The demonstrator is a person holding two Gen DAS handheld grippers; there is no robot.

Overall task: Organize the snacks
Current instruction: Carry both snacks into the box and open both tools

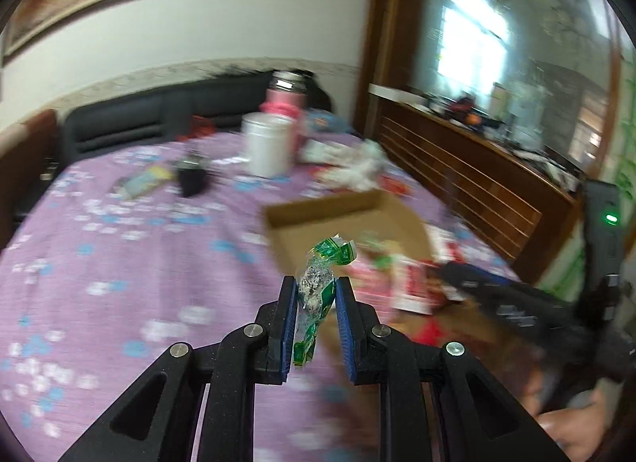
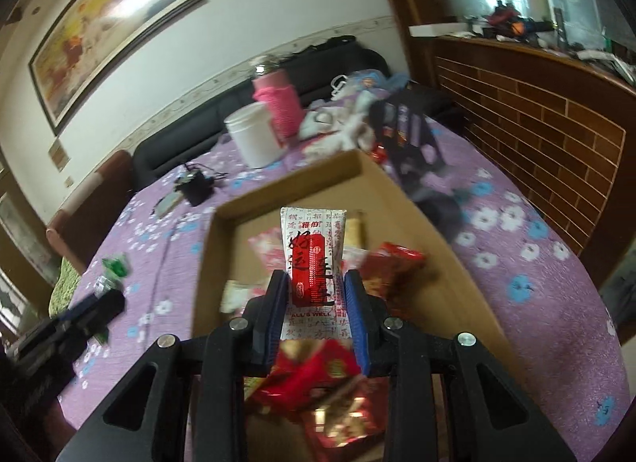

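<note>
My left gripper (image 1: 316, 293) is shut on a green and clear wrapped candy (image 1: 318, 283), held above the purple cloth just short of the shallow cardboard box (image 1: 318, 207). My right gripper (image 2: 316, 283) is shut on a white and red snack packet (image 2: 314, 259) and hangs over the same cardboard box (image 2: 286, 183). Several red and white snack packets (image 2: 393, 263) lie inside the box. In the left wrist view the right gripper (image 1: 457, 279) shows as a dark blur at the box's right. The left gripper (image 2: 105, 301) with its green candy (image 2: 115, 265) appears at the left in the right wrist view.
A round table with a purple flowered cloth (image 1: 119, 263) carries a white jar (image 1: 266, 148), a pink flask (image 1: 284, 100), a small black object (image 1: 192, 177) and crumpled wrappers (image 1: 357, 167). A dark sofa (image 1: 139, 120) stands behind it and a wooden cabinet (image 1: 477, 183) on the right.
</note>
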